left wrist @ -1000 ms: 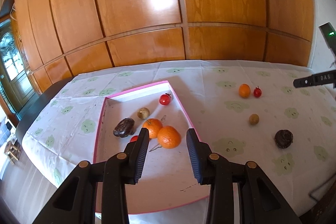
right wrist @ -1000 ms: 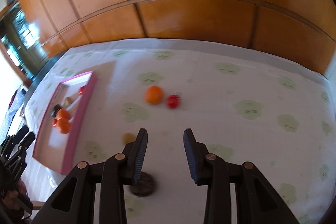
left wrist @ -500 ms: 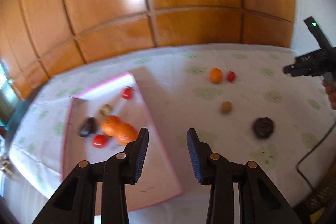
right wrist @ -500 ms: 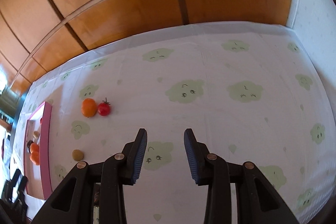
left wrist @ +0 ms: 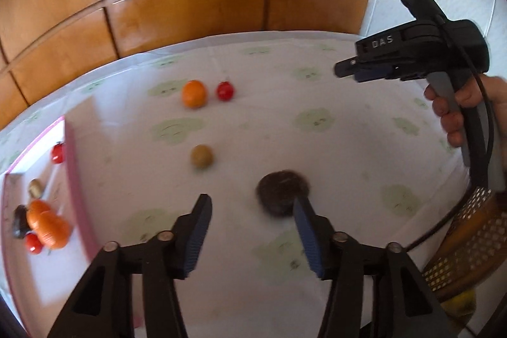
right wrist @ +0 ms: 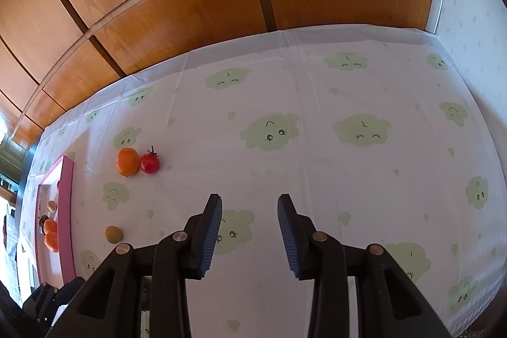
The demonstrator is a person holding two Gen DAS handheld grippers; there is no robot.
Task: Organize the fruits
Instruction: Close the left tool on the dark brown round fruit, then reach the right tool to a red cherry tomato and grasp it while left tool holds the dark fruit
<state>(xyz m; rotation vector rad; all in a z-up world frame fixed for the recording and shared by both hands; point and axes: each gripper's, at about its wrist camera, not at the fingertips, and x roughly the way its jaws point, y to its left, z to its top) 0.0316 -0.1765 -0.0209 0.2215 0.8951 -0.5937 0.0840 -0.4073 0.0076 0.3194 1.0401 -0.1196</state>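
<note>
**Both tongs open and empty above the fruit-strewn counter**

The left tongs are spread wide with nothing between the blue pads. Far to their left lies the pink-rimmed tray, holding two oranges, cherry tomatoes, a dark fruit and a small tan fruit. Ahead of the left finger, on the counter with its cloud-print cloth, sits a small brown fruit; farther ahead an orange rests just beside a red tomato. A dark round fruit lies just in front of the right finger's tip, partly hidden by it. Up to the right, the right tongs are seen side-on, marked "DAS", gripped by a hand.

In the right wrist view, the right tongs are likewise parted and hold nothing. The tray is far left, the brown fruit left of the fingers, the orange and tomato touching, ahead-left.
</note>
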